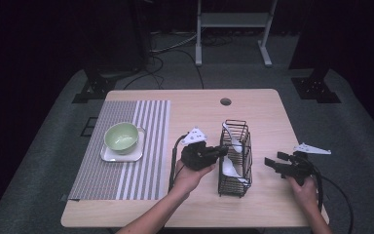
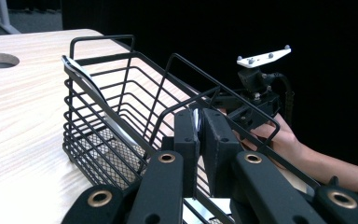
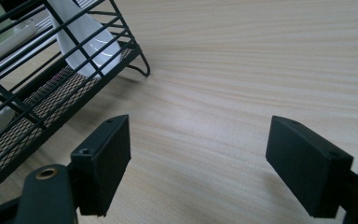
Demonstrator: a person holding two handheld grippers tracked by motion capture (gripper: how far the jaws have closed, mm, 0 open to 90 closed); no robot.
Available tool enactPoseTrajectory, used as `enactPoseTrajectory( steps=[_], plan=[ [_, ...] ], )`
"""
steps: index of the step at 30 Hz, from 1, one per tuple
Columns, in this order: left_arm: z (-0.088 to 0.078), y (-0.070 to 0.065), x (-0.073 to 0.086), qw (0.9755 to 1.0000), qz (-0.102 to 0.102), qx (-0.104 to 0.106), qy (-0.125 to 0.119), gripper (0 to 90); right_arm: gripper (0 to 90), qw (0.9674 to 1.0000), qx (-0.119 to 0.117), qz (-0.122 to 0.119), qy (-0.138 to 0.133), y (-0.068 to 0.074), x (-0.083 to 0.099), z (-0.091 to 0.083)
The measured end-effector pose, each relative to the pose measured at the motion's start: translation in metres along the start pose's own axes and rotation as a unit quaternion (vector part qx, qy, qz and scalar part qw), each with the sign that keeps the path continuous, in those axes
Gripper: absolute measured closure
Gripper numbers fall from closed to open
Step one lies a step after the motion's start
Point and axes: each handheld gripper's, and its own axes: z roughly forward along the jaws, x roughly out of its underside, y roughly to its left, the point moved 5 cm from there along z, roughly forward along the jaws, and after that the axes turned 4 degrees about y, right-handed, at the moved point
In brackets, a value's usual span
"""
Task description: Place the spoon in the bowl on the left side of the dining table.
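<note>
A black wire basket stands on the wooden table, right of centre, with two white spoons in it: one leans toward the far end, the other lies nearer. My left gripper reaches over the basket's left side. In the left gripper view its pads are shut on a thin white spoon handle above the basket rim. My right gripper rests right of the basket, open with nothing between its fingers; the basket and a spoon bowl lie to its left.
A green bowl sits on a white square plate on a striped placemat at the table's left. A round cable hole is near the far edge. Bare wood lies between the basket and the right gripper.
</note>
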Motion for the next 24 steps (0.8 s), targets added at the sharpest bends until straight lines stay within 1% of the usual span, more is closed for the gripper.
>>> enactPoseTrajectory(
  steps=[3,9,12,15,18,20,24],
  plan=[
    [0.0,0.001,0.0,0.9999,-0.013,0.008,-0.006,84.9,20.8,1.0,0.0,0.0,0.0,0.0,0.0,0.0],
    [-0.001,0.001,-0.002,0.9992,-0.032,0.019,-0.015,84.9,20.8,1.0,-0.001,0.002,-0.002,0.0,0.0,0.0],
    [-0.002,0.0,-0.004,0.999,-0.032,0.025,-0.016,85.1,20.8,1.0,0.0,0.004,-0.003,0.0,0.0,-0.001],
    [-0.004,-0.002,-0.007,0.9985,-0.039,0.031,-0.023,85.1,20.8,1.0,0.001,0.004,-0.003,-0.001,0.0,0.0],
    [-0.006,-0.003,-0.011,0.9974,-0.052,0.04,-0.031,85.1,20.8,1.0,0.002,0.005,-0.001,-0.001,0.0,0.0],
    [-0.009,-0.003,-0.013,0.9968,-0.056,0.045,-0.034,85.1,20.8,1.0,0.002,0.006,-0.001,-0.001,0.0,0.0],
    [-0.012,-0.002,-0.018,0.9948,-0.073,0.053,-0.046,85.1,20.8,1.0,0.001,0.005,-0.002,-0.001,0.0,0.0]
  ],
)
